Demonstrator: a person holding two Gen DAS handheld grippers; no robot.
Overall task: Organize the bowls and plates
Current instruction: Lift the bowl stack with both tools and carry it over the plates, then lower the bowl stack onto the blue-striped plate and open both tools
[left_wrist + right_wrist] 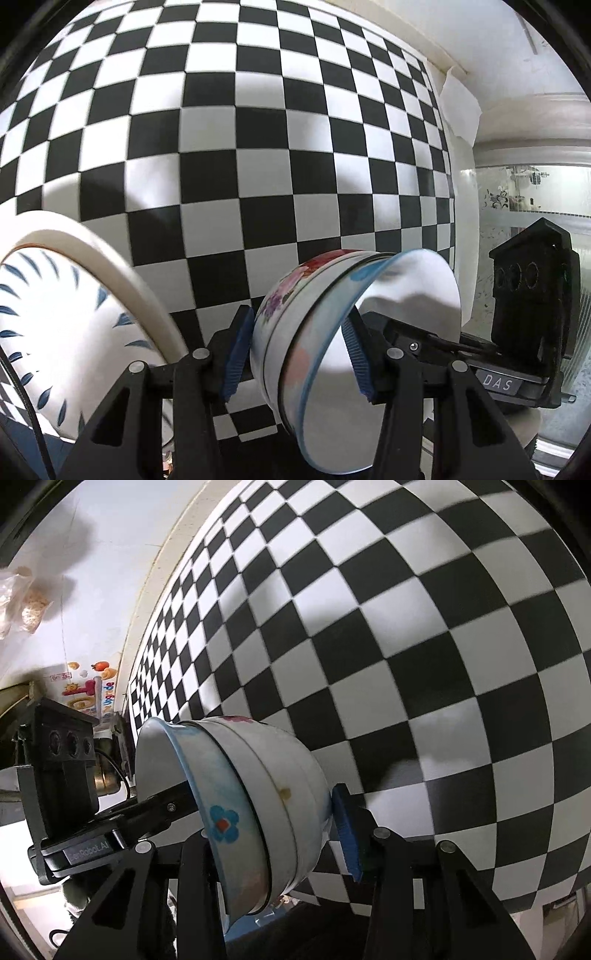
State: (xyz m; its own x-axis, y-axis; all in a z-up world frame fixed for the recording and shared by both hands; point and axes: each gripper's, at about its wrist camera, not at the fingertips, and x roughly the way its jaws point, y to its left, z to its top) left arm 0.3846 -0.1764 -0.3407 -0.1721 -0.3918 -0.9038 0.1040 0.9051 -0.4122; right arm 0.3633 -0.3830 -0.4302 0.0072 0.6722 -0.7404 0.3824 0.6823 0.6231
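A checkered surface [258,147] fills both views. A stack of nested bowls [295,332], tipped on its side with rims facing right, is clamped by both the left tongs [295,354] and right tongs [273,830] from opposite sides. A blue-leaf plate [55,325] lies left, cut off. The stack's bowl count is unclear.

Left tool [295,354]: matte black frame with triangular cut-outs, round silver screws at the linkage joints, ribbed blue pads [236,354] on the fingers. A thin black cable is seen at the lower left edge. Right tool [273,830]: the same black frame and silver screws, one ribbed blue pad [347,838] visible. In the opposite views, a grey label marked "DAS" and another partly legible "...Robot.AI" are seen on the black bodies.
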